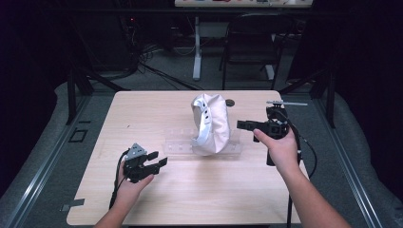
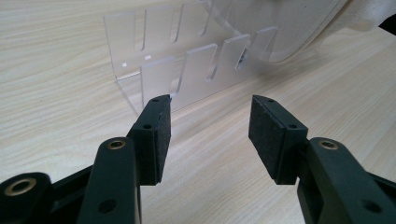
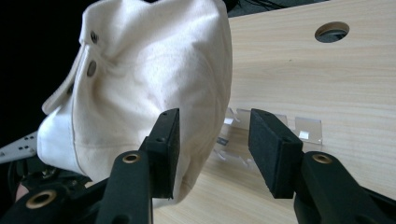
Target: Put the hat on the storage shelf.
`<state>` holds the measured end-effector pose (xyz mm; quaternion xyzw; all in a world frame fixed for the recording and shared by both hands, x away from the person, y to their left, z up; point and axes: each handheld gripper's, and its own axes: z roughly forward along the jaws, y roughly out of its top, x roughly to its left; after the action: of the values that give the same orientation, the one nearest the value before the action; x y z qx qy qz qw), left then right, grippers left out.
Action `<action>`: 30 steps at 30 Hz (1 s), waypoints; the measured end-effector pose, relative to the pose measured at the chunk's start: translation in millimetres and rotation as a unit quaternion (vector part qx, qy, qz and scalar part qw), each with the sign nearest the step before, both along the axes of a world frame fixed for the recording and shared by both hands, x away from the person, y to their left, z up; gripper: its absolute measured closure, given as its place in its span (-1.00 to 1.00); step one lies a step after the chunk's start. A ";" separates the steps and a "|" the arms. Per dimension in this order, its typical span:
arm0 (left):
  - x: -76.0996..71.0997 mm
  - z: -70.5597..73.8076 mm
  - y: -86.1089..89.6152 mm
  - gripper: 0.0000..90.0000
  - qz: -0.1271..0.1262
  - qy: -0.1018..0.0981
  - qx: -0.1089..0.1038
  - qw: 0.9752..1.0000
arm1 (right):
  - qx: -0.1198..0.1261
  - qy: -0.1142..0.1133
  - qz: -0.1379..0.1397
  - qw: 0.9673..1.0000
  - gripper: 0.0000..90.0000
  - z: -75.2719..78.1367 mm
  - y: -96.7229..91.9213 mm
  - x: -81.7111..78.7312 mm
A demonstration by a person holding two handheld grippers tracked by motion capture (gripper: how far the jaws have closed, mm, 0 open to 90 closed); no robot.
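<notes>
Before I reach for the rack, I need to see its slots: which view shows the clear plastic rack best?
The left gripper view: the clear rack stands close ahead, its slots and tabs plain. The high view gives only a faint outline beside the white cap. The right gripper view shows a few tabs past the cap.

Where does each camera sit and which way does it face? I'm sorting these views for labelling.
High view: above the person's side, looking forward and down on the table; both forearms, left gripper and right gripper show.
Left gripper view: rides the left gripper, looks past its open jaws at the clear slotted rack.
Right gripper view: rides the right gripper, facing the white cap past open jaws.
All three share cap and rack.
</notes>
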<state>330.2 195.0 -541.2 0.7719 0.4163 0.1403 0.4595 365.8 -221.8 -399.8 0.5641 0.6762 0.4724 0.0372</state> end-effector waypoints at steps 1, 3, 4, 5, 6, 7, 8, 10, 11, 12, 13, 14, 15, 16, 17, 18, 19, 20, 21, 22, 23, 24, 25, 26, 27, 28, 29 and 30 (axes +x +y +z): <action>0.0 0.0 -0.1 0.10 0.000 0.000 0.000 1.000 | -0.003 -0.001 0.000 1.000 0.18 -1.2 -0.1 -1.4; -0.1 0.1 -0.1 0.09 -0.001 -0.001 0.000 1.000 | -0.006 -0.004 0.003 1.000 0.16 -4.5 -0.1 -5.4; -0.1 0.1 -0.1 0.10 -0.001 0.000 0.000 1.000 | -0.007 -0.007 0.005 1.000 0.16 -6.5 -0.4 -8.3; -0.1 0.0 -0.1 0.09 -0.001 0.000 0.001 1.000 | -0.006 -0.011 0.006 1.000 0.15 -7.9 -0.5 -10.0; 0.0 -0.1 -0.1 0.09 0.000 -0.001 0.000 1.000 | -0.010 -0.015 0.004 1.000 0.15 -10.1 -0.3 -13.0; 0.0 -0.3 -0.2 0.09 0.001 0.000 0.000 1.000 | -0.015 -0.018 0.004 1.000 0.14 -11.4 -0.6 -14.8; 0.1 -0.4 -0.1 0.09 0.000 0.000 0.001 1.000 | -0.018 -0.023 0.004 1.000 0.14 -13.9 -0.2 -17.2; 0.1 -0.5 -0.3 0.09 0.000 0.000 0.001 1.000 | -0.021 -0.025 0.007 0.999 0.12 -16.9 -0.3 -20.2; 0.0 -0.5 -0.4 0.09 0.000 0.000 0.000 1.000 | -0.017 -0.025 0.007 1.000 0.12 -17.8 -0.3 -22.0; -0.1 -0.5 -0.4 0.09 0.000 0.000 0.000 1.000 | -0.018 -0.026 0.008 0.999 0.12 -18.2 -0.7 -23.8; -0.2 -0.5 -0.5 0.09 0.001 0.000 0.000 1.000 | -0.016 -0.029 0.008 0.999 0.10 -18.8 -0.5 -25.1; -0.1 -0.4 -0.3 0.09 0.001 0.000 0.001 1.000 | -0.014 -0.030 0.011 0.999 0.08 -19.7 -0.2 -27.3; 0.0 -0.9 -0.4 0.09 0.002 -0.002 -0.001 1.000 | -0.015 -0.032 0.013 0.999 0.07 -20.2 0.1 -28.8; -0.2 -1.2 -0.7 0.09 0.004 0.001 -0.002 1.000 | -0.018 -0.035 0.018 0.999 0.05 -20.7 0.8 -31.5; -0.2 -1.3 -0.8 0.09 0.003 0.001 -0.002 1.000 | -0.019 -0.039 0.021 0.999 0.05 -21.5 1.9 -33.6; 0.2 -1.6 -0.7 0.09 0.001 0.000 0.001 1.000 | -0.022 -0.042 0.021 0.999 0.05 -21.9 2.3 -35.5; 0.2 -1.9 -1.0 0.09 0.002 0.001 0.001 1.000 | -0.023 -0.048 0.020 0.998 0.04 -22.9 3.4 -38.4; 0.1 -2.1 -1.1 0.09 0.003 0.001 0.000 1.000 | -0.025 -0.052 0.019 0.998 0.04 -24.0 4.1 -40.6; 0.0 -2.2 -1.3 0.09 0.003 0.002 0.000 1.000 | -0.023 -0.055 0.019 0.998 0.04 -24.8 4.7 -42.1; 0.1 -2.3 -1.4 0.09 0.002 0.001 0.000 1.000 | -0.025 -0.060 0.016 0.998 0.02 -26.6 5.6 -45.2; 0.0 -2.3 -1.6 0.08 0.002 0.001 -0.001 1.000 | -0.026 -0.061 0.017 0.998 0.02 -27.7 6.4 -46.6; -0.2 -2.4 -1.9 0.08 0.002 0.002 -0.001 1.000 | -0.032 -0.064 0.018 0.997 0.02 -29.6 7.2 -48.2; -0.2 -2.4 -1.8 0.08 0.002 0.001 0.000 1.000 | -0.039 -0.066 0.017 0.997 0.01 -31.7 7.8 -49.6; -0.1 -2.4 -1.7 0.08 0.002 0.001 0.000 1.000 | -0.041 -0.066 0.014 0.997 0.01 -33.4 8.5 -50.7; 0.0 -2.4 -1.6 0.08 0.002 0.001 0.000 1.000 | -0.044 -0.068 0.015 0.997 0.01 -35.7 8.3 -51.9; 0.1 -2.4 -1.4 0.07 0.003 0.000 0.000 1.000 | -0.042 -0.068 0.014 0.997 0.01 -38.2 7.8 -52.9; 0.0 -2.5 -1.4 0.07 0.004 0.000 0.000 1.000 | -0.037 -0.067 0.013 0.997 0.01 -40.7 6.7 -54.3; 0.0 -2.6 -1.6 0.07 0.004 0.001 0.000 1.000 | -0.037 -0.068 0.011 0.997 0.00 -42.6 5.7 -55.3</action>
<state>330.2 193.5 -543.8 0.7702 0.4196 0.1414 0.4591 310.5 -216.2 -442.5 0.5215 0.6952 0.4849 0.0983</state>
